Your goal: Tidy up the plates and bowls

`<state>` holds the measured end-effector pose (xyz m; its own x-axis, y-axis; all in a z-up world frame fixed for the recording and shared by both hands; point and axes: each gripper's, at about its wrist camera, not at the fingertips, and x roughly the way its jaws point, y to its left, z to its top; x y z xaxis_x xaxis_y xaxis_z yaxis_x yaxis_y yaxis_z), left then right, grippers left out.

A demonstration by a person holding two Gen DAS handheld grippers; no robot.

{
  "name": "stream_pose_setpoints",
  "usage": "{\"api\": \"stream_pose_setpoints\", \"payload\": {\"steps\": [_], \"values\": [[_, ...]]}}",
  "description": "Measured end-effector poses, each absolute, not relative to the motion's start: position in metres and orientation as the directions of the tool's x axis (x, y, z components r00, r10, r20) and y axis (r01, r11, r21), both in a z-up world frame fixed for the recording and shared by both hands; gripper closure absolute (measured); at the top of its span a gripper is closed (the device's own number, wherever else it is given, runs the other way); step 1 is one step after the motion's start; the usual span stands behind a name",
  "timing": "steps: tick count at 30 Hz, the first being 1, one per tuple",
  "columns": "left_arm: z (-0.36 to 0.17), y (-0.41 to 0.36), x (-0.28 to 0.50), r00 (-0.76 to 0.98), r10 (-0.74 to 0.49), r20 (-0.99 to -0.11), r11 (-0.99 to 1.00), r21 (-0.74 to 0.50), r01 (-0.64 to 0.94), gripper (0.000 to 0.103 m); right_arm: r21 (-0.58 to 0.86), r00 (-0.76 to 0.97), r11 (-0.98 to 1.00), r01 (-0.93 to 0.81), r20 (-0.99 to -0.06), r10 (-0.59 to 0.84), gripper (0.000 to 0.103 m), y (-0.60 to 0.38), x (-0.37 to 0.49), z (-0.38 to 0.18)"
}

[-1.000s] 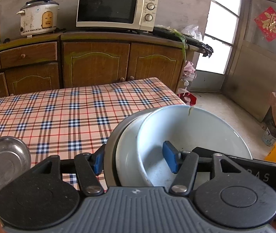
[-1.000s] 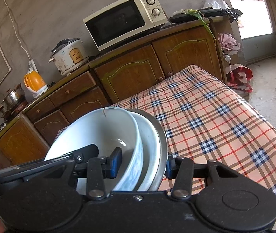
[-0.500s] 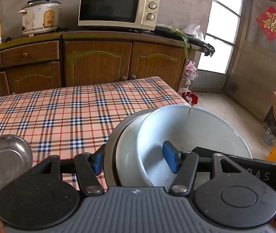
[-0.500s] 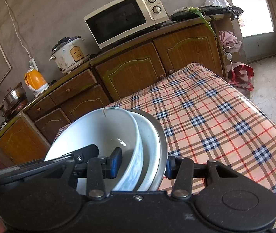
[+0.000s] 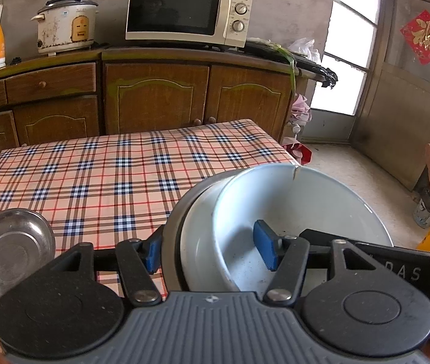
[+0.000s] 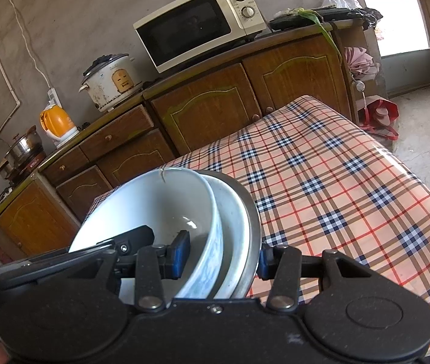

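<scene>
Plaid-cloth tabletop, wooden cabinets at far side. Nested stack held above near right part of tabletop: steel plate outermost, white dish inside it, white ceramic bowl with cracked rim innermost. Left tool clenched on stack's rims; right tool likewise clenched on same stack. Small steel dish lying near left on tabletop.
</scene>
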<state>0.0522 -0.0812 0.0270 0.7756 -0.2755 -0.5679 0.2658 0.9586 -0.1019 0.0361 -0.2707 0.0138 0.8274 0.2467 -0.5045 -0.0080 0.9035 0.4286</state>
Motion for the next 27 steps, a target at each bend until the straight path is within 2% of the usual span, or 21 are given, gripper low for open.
{"api": "stream_pose_setpoints", "payload": {"steps": [27], "values": [[0.028, -0.06, 0.044, 0.794, -0.243, -0.557, 0.969, -0.099, 0.226, 0.042, 0.42, 0.812, 0.906, -0.058, -0.508, 0.287, 0.049, -0.246, 0.039, 0.019]]}}
